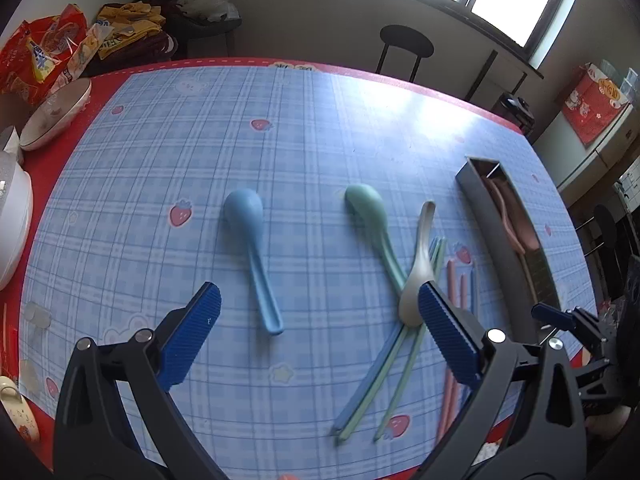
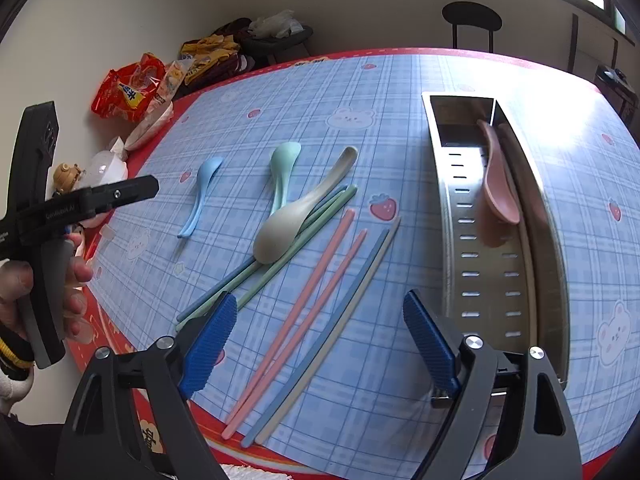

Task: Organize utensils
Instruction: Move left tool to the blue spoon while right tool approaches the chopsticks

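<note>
A blue spoon (image 1: 252,248) (image 2: 202,194), a green spoon (image 1: 374,224) (image 2: 283,174) and a beige spoon (image 1: 418,276) (image 2: 296,220) lie on the blue checked tablecloth. The beige spoon rests across green chopsticks (image 1: 384,384) (image 2: 280,256). Pink chopsticks (image 2: 304,312) and a blue and beige pair (image 2: 340,320) lie beside them. A steel utensil tray (image 2: 464,240) (image 1: 492,232) holds a pink spoon (image 2: 498,184). My left gripper (image 1: 320,320) is open, above the blue spoon's handle. My right gripper (image 2: 320,336) is open above the chopsticks.
White bowls (image 1: 52,116) and snack bags (image 1: 44,52) sit at the table's far left edge. A black stool (image 1: 406,46) stands beyond the far edge. The left gripper's body and the hand holding it (image 2: 52,248) show at the left of the right wrist view.
</note>
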Tool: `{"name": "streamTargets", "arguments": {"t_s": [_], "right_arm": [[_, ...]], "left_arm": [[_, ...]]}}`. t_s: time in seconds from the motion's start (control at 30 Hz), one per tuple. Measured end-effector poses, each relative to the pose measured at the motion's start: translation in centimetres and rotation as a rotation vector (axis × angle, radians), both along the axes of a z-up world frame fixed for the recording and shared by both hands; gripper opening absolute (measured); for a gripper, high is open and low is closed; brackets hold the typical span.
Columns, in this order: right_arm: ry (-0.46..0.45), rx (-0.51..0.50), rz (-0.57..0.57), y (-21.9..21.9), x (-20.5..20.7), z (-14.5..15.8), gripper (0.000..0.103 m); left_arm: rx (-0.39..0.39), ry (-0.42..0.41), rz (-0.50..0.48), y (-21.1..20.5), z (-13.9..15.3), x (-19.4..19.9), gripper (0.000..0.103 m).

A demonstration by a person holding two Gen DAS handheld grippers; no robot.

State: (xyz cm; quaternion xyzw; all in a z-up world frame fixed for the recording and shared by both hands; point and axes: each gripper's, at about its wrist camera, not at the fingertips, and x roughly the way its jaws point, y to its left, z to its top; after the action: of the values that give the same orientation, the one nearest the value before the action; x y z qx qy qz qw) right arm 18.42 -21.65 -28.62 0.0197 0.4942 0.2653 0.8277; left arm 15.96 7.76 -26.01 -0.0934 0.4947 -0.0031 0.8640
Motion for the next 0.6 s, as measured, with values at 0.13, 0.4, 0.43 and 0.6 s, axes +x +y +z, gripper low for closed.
{"name": "streamTargets", "arguments": {"t_s": [0.13, 0.4, 0.43, 0.6], "right_arm": [[0.051, -0.034, -0.018, 1.0, -0.8, -1.2, 0.061], [0.124, -0.16, -0.113, 0.9, -1.5, -3.3, 0.02], [0.132, -0.168, -0.116, 1.1, -1.5, -3.6, 0.018], [0.153, -0.202, -0.128, 1.7, -1.4, -4.5, 0.016]], "left_arm": [[-0.023, 0.038, 0.009, 2.0, -2.1, -1.6, 0.097], [-0.055, 0.066, -0.005, 3.6, -4.9, -2.3, 0.097], [-0.06, 0.065, -0.006, 3.6, -4.9, -2.2, 0.097], [-0.075, 0.075, 0.0, 4.2, -5.3, -1.7, 0.097]]}}
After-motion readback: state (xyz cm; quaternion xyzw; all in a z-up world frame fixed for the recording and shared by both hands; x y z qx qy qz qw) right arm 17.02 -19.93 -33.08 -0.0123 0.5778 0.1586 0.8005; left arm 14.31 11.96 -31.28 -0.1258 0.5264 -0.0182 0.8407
